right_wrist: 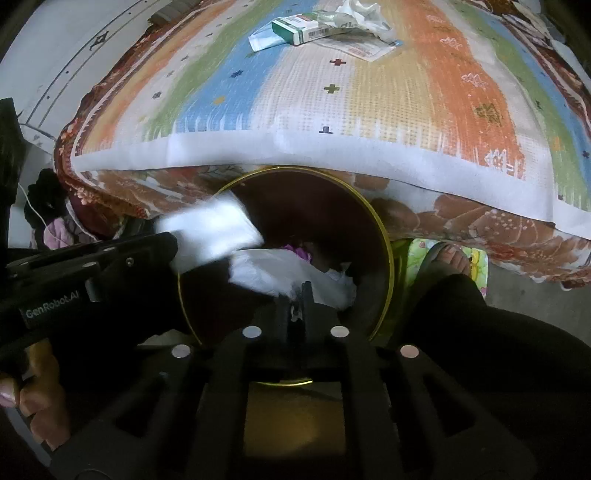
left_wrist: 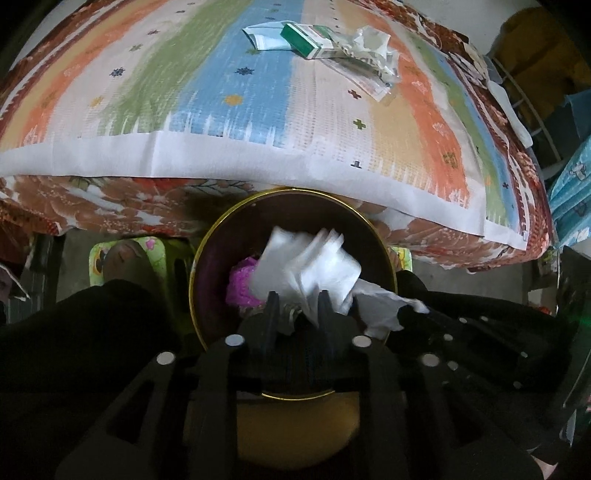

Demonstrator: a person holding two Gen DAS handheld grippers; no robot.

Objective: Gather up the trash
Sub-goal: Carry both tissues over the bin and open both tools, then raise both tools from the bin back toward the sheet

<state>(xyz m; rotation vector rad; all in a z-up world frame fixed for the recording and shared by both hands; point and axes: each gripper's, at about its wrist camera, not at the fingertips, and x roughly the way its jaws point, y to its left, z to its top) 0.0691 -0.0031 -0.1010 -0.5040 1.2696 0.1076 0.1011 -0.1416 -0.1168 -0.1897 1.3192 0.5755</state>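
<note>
A round bin with a gold rim (left_wrist: 207,240) (right_wrist: 384,229) stands on the floor against the bed. My left gripper (left_wrist: 297,299) is over the bin, shut on a crumpled white tissue (left_wrist: 314,262); that tissue shows blurred in the right wrist view (right_wrist: 210,229). My right gripper (right_wrist: 295,295) is also over the bin, shut on another white tissue (right_wrist: 280,271), seen in the left wrist view (left_wrist: 380,306). Pink trash (left_wrist: 242,284) lies in the bin. On the bed lie a green and white box (left_wrist: 306,40) (right_wrist: 295,27), a crumpled wrapper (left_wrist: 373,51) (right_wrist: 362,14) and a flat packet (left_wrist: 264,37) (right_wrist: 264,38).
A striped cloth (left_wrist: 221,92) covers the bed over a floral sheet (left_wrist: 92,206). A foot in a sandal (right_wrist: 450,258) rests on a green stool beside the bin. The person's dark-clothed legs flank the bin. A white rack (left_wrist: 524,107) stands at the right.
</note>
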